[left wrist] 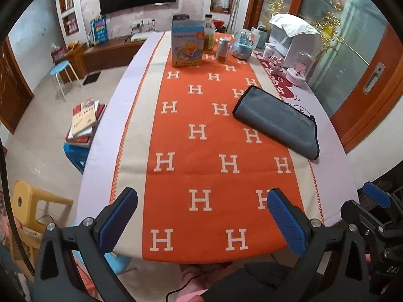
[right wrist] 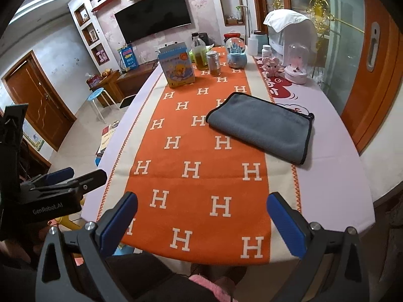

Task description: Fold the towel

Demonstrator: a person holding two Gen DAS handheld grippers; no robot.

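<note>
A grey towel (left wrist: pixel 278 120) with black trim lies folded flat on the table's right side, half on the orange H-pattern runner (left wrist: pixel 201 151). It also shows in the right wrist view (right wrist: pixel 262 125). My left gripper (left wrist: pixel 201 216) is open and empty, held back over the table's near edge, well short of the towel. My right gripper (right wrist: pixel 201 219) is open and empty, also over the near edge. The right gripper shows at the right edge of the left wrist view (left wrist: pixel 375 201); the left one shows at the left of the right wrist view (right wrist: pixel 63 178).
At the table's far end stand a blue box (left wrist: pixel 187 44), a bottle (left wrist: pixel 209 36), a tin (left wrist: pixel 223 49), a snow globe (left wrist: pixel 243 45) and a white appliance (left wrist: pixel 294 37). A glass dome (left wrist: pixel 299 71) sits at the right. Stools and a book stack (left wrist: pixel 84 120) lie left of the table.
</note>
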